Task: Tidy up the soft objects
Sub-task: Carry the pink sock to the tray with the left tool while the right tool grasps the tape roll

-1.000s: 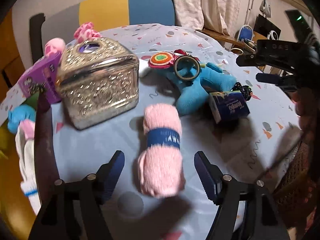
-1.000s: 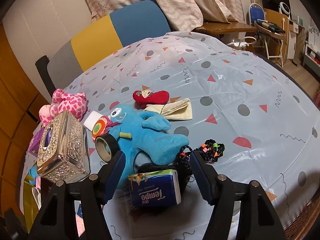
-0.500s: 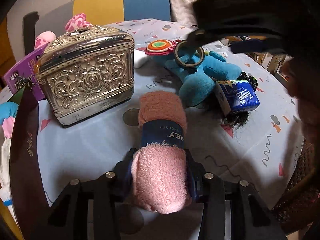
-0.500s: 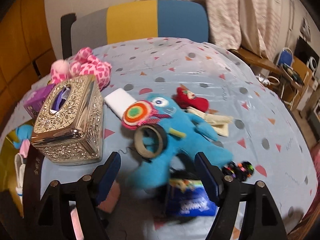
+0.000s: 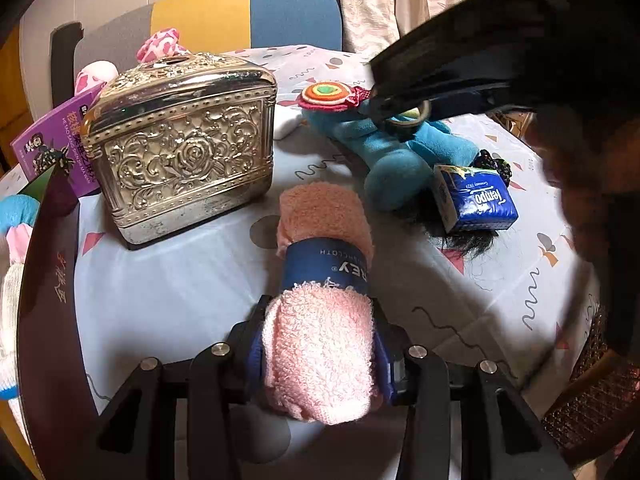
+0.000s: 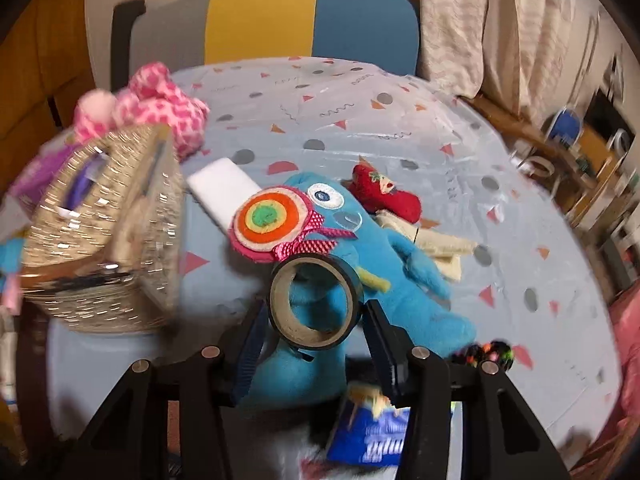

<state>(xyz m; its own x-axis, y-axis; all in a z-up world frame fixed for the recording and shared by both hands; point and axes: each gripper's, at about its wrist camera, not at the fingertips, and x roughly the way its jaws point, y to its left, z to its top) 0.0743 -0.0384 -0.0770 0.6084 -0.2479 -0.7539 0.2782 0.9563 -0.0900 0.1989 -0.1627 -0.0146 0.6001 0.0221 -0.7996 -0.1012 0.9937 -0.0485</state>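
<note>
One rolled pink towel (image 5: pixel 324 280), one silver tissue box (image 5: pixel 180 152), one blue plush monster (image 6: pixel 360 280), one tape roll (image 6: pixel 316 304), one tissue packet (image 5: pixel 476 200), one red plush (image 6: pixel 384 196), one pink plush (image 6: pixel 160 104).

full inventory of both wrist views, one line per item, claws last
towel roll: 1, pink with blue band, table front, in left claw
tissue box: 1, silver embossed, table left
plush monster: 1, blue, table centre
tape roll: 1, black, on the plush, between right claw fingers
tissue pack: 1, blue, beside the plush
pink plush: 1, spotted, behind the box
red plush: 1, beyond the monster
purple box: 1, left of the silver box
left claw: shut on the towel roll
right claw: around the tape roll, contact unclear
</note>
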